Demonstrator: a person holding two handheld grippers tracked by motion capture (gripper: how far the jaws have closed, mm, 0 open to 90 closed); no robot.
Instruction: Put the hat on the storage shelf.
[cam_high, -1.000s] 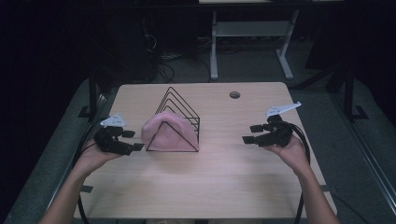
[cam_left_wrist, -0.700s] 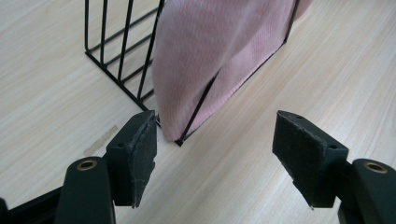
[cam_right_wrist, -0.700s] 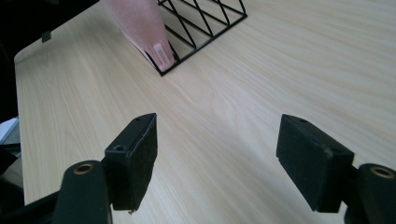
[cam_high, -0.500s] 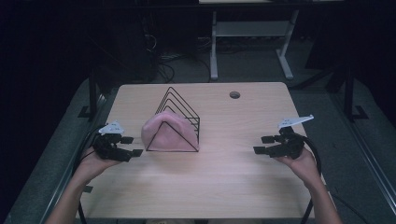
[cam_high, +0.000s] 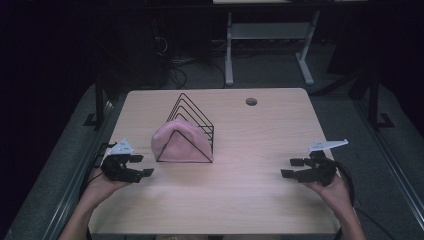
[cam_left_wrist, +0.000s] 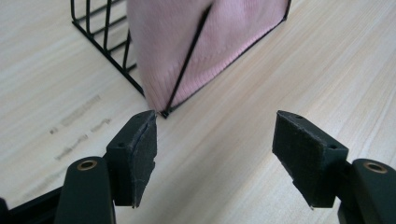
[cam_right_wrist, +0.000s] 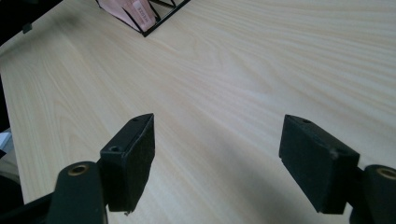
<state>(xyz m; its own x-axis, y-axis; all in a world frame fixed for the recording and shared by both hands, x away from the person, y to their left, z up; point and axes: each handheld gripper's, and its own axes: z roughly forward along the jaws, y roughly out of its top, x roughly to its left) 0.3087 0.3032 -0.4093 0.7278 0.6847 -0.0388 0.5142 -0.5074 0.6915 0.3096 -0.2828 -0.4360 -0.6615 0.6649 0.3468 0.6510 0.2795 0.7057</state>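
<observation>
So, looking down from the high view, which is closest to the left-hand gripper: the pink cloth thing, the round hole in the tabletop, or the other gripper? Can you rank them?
From the left gripper:
1. The pink cloth, tucked in the black wire rack, just to its right and slightly farther back.
2. The round hole, toward the table's far edge, right of centre.
3. The right gripper, across the table near its right edge.
</observation>
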